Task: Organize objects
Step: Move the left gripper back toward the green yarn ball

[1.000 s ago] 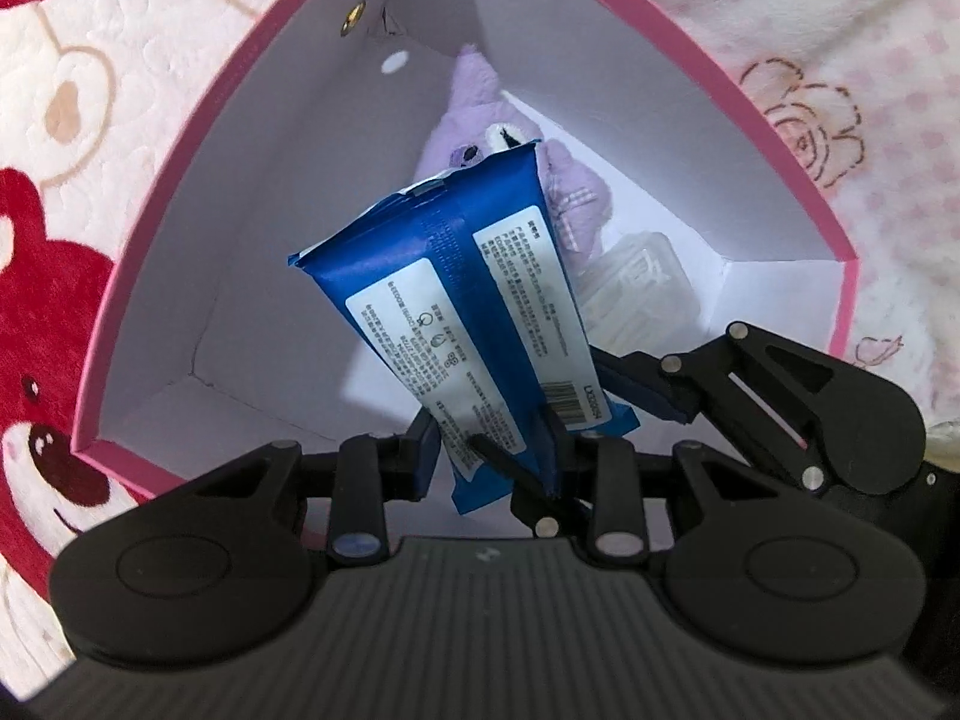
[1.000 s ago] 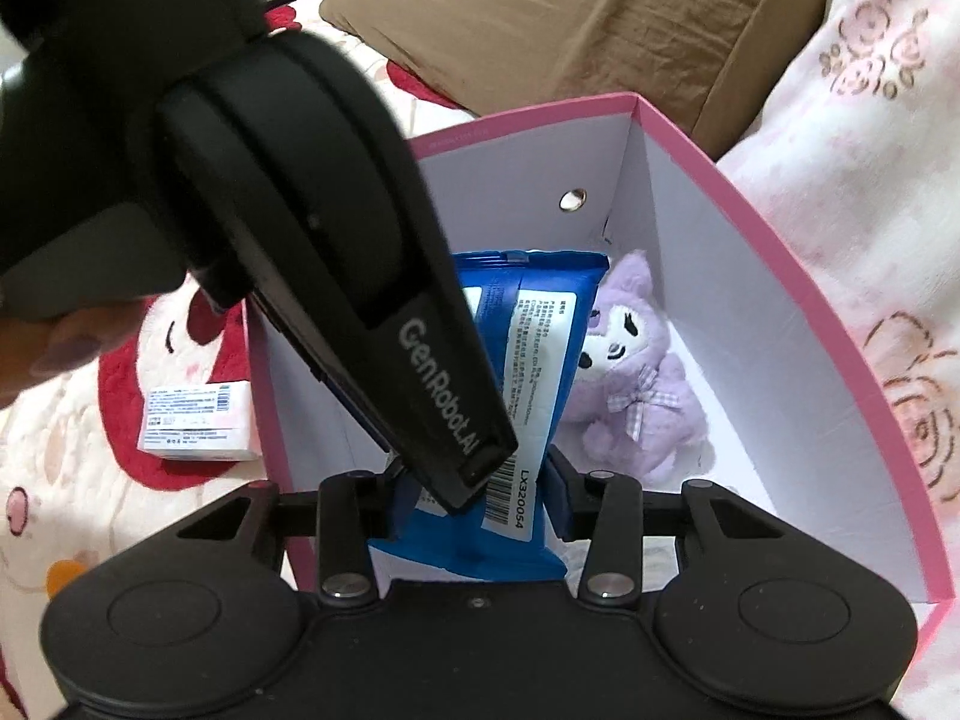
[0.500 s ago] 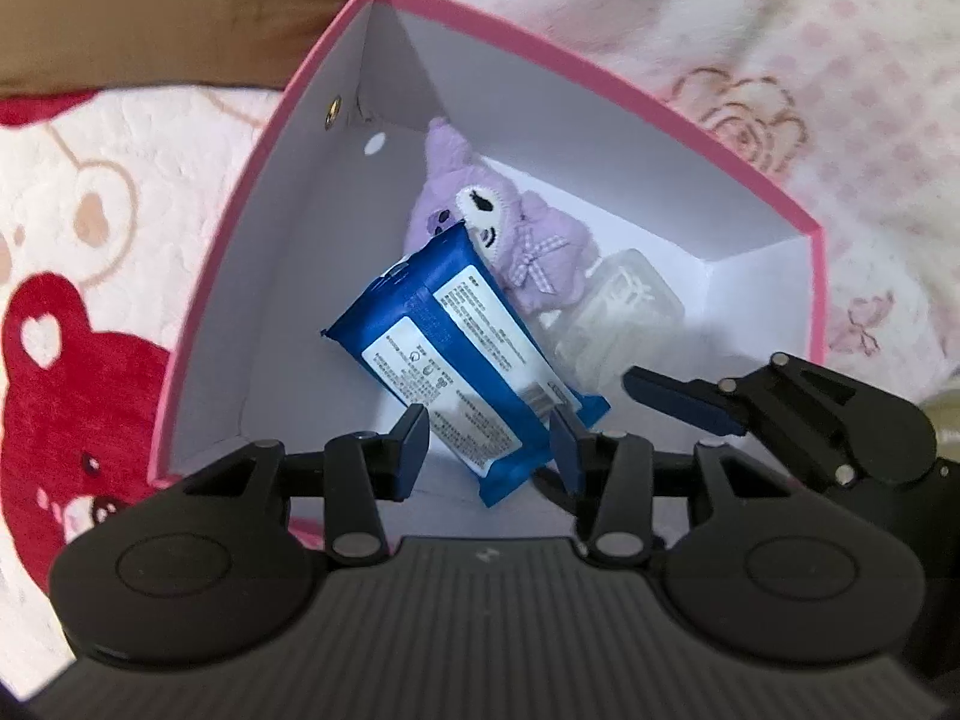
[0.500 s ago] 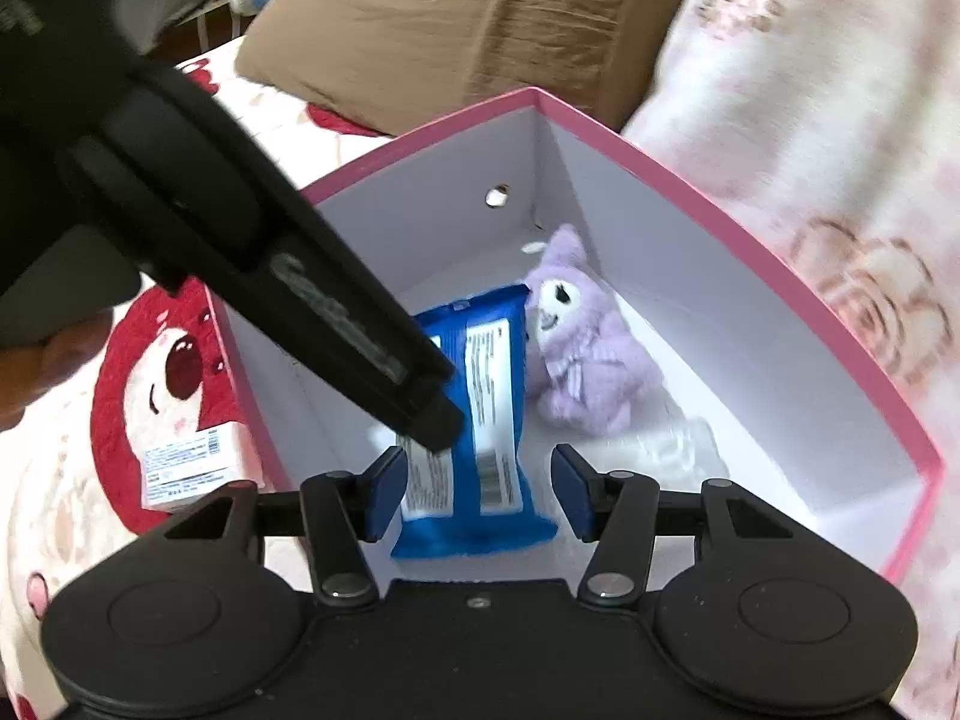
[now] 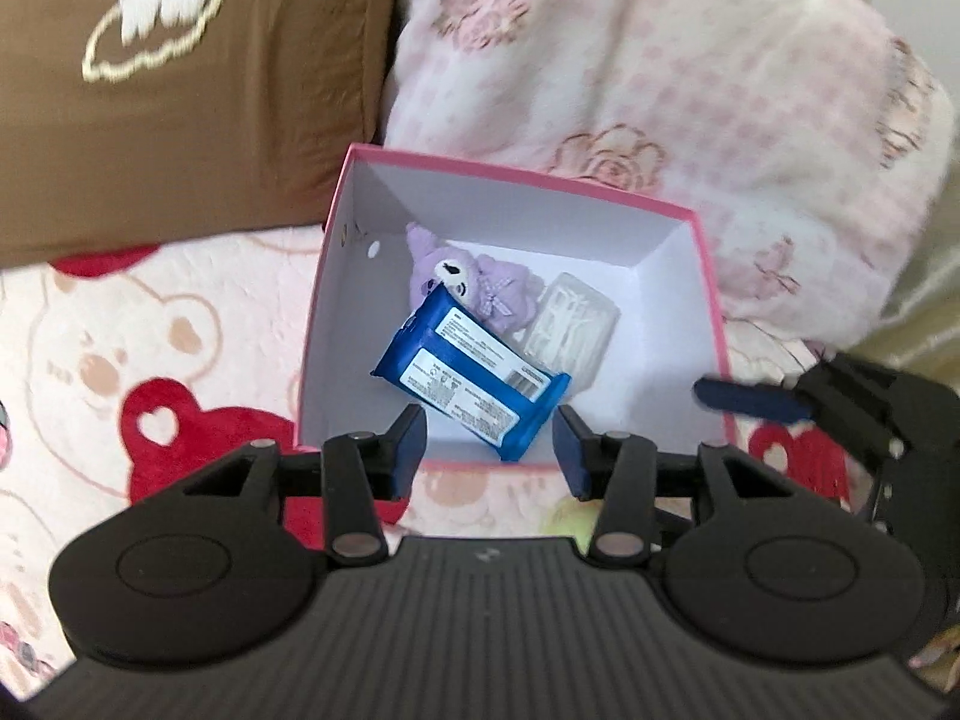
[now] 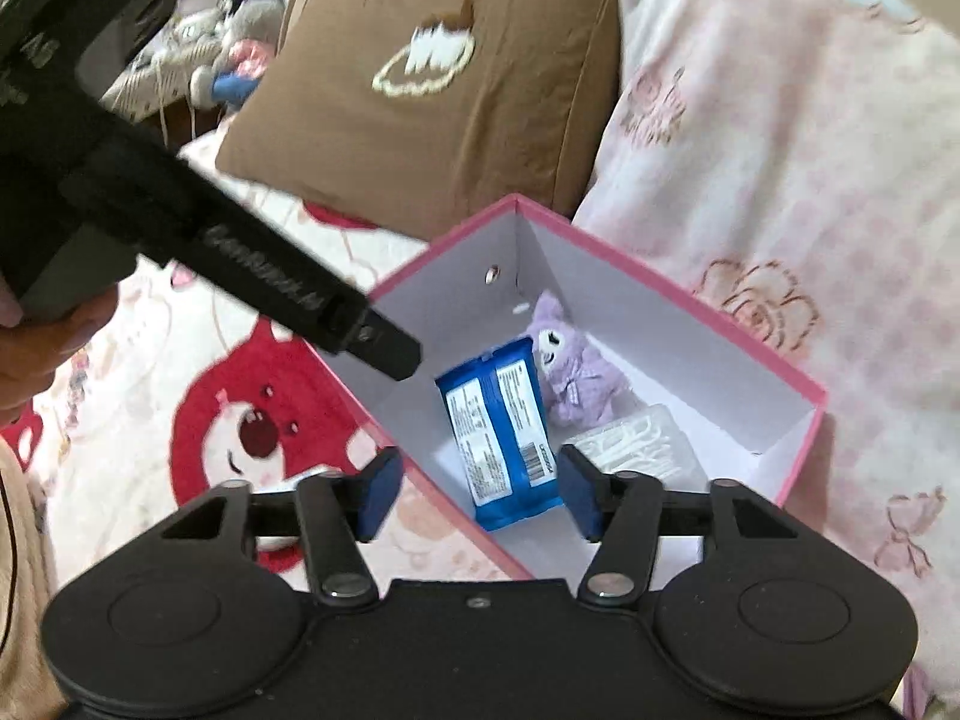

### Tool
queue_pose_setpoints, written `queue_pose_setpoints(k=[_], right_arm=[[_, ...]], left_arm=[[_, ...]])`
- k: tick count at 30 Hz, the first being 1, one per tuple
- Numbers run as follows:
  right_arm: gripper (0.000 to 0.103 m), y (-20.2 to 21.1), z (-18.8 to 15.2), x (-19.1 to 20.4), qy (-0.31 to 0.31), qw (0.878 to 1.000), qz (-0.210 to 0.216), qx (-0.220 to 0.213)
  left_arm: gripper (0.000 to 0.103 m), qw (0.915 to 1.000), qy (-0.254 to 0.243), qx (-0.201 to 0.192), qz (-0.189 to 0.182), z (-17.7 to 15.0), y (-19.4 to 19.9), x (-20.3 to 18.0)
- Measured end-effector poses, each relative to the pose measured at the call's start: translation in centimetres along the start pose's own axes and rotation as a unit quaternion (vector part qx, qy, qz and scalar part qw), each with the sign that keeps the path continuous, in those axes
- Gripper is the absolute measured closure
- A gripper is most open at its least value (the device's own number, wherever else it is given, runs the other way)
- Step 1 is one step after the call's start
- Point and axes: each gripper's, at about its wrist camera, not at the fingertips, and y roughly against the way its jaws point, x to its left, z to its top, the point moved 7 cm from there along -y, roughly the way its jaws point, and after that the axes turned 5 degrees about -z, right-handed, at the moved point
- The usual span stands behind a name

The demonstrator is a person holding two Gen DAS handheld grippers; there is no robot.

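On top of a bed, by the look of it, sits a pink box with white inside walls, resting on a fleece blanket printed with red and cream bears. Upper left of the left wrist frame is a brown pillow with a cream-outlined cloud patch on it, and the whole upper right is a fluffy pink blanket with rose prints, bunched up just behind the box. Far upper left in the right wrist view there's some clutter past the pillow, too blurry to name.

Inside the box: a blue wipes pack lying flat, label side up, roughly mid-frame. One corner of it overlaps a purple plush toy toward the back of the box, and a clear plastic case sits just right of both.

Left hand-held gripper hangs above the near rim of the box, jaws parted and opening, nothing pinched; the pack only shows through the gap, lying down in the box. Right hand-held gripper is the same deal, jaws spread wider and opening too, with the pack visible between them but clear of the pads. From the right wrist view the left one cuts in diagonally from the upper left, with a bit of a hand gripping it at the left edge.
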Motion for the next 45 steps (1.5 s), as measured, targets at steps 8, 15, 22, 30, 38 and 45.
queue_pose_setpoints(k=[8,15,22,30,38,45], right_arm=[[0.012,3.8,-1.5,0.9,-0.072,0.997,-0.004,-0.004],[0.004,6.5,-2.6,1.0,-0.113,0.994,-0.005,0.011],[0.004,8.7,-4.2,1.5,-0.136,0.990,-0.015,0.023],[0.004,11.6,-5.5,3.0,-0.119,0.993,-0.014,0.020],[0.004,12.5,-7.8,3.3,-0.119,0.993,-0.022,0.005],[0.004,13.1,-9.8,3.8,-0.102,0.994,0.000,-0.028]], left_arm=[[0.029,0.9980,-0.060,-0.011,0.016,-2.4,5.2,-1.1],[0.015,0.9972,-0.074,0.005,0.010,-4.8,7.7,-1.7],[0.005,0.9973,-0.069,0.022,0.007,-6.5,9.1,-1.9],[0.005,0.9975,-0.064,0.030,-0.008,-8.1,10.0,-2.1],[0.005,0.9970,-0.062,0.041,-0.021,-9.7,10.0,-2.9],[0.005,0.9948,-0.080,0.044,-0.046,-10.9,10.4,-4.2]])
